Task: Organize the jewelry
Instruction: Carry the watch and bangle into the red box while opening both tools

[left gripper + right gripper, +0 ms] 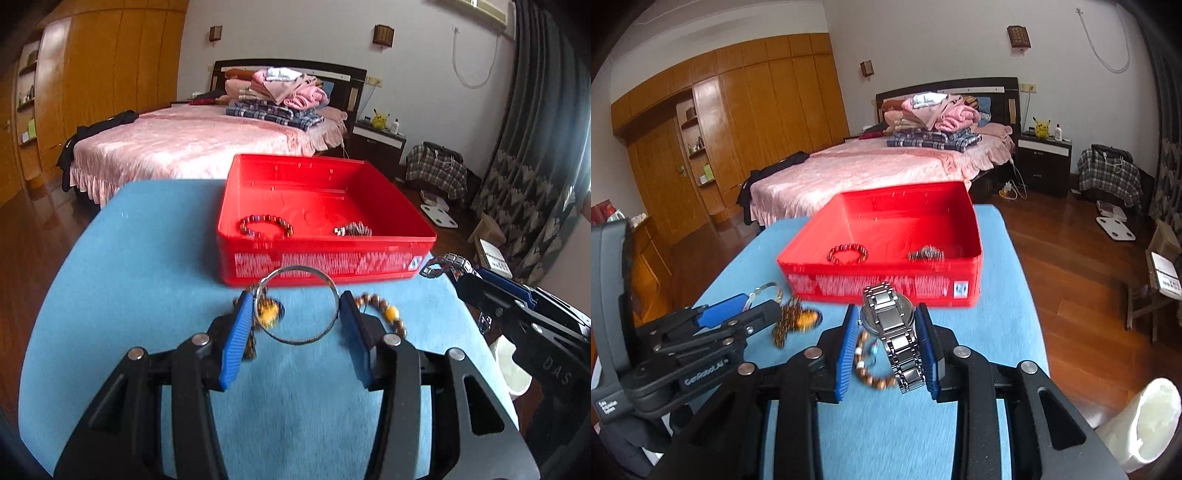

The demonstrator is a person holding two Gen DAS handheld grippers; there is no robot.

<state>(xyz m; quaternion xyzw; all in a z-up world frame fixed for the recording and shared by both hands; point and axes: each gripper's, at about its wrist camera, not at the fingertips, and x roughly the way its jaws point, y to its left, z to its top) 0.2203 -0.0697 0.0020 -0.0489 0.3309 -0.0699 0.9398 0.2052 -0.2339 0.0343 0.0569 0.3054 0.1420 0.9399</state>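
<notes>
A silver bangle (298, 304) sits pinched between the left hand-held gripper (295, 325) pads, just before the red box (325, 258). The right hand-held gripper (888, 339) clamps a steel watch (892, 328) near the box's front wall, above the blue surface (147, 258).

Soft daylight is admitted from the right, past the curtain (532, 184). Glare is thrown off the wooden floor (1071, 236). The red box (325, 221) is oversaturated, the foreground bangle (299, 306) is motion-blurred, and the edges are bent and vignetted by fisheye distortion.
</notes>
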